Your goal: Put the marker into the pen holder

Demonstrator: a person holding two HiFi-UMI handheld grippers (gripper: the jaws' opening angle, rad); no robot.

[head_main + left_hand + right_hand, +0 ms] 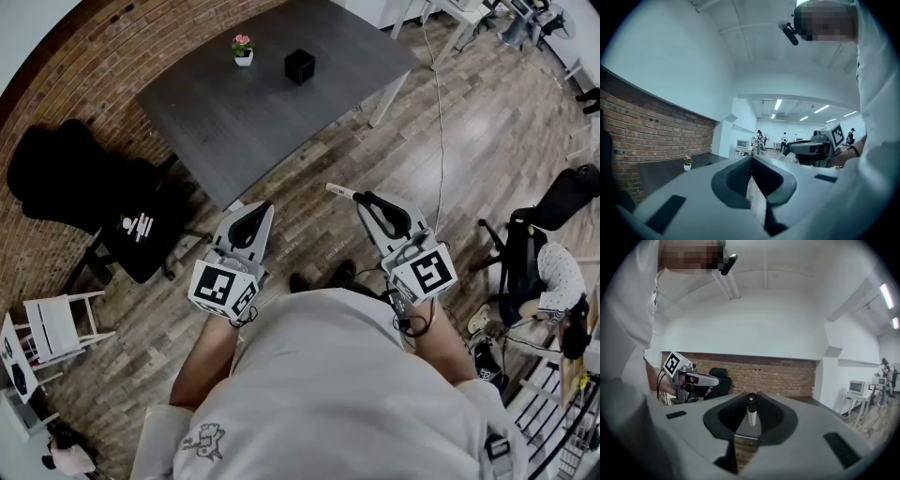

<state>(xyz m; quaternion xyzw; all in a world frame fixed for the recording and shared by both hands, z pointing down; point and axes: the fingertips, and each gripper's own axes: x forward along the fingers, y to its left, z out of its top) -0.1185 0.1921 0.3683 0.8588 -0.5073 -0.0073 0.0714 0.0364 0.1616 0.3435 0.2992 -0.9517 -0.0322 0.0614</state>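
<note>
With the right gripper (pixel 366 199) clamped on the marker (pixel 339 191), the left gripper (pixel 260 210) pinched shut on nothing and the pen holder (pixel 300 66) well off on the table (pixel 216 122), I'd worry the marker, jutting sideways from the 2 jaws, swivels and misses the opening.

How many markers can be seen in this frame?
1. The marker is gripped in the right claw. The black pen holder on the table may hide others; its inside cannot be seen.
</note>
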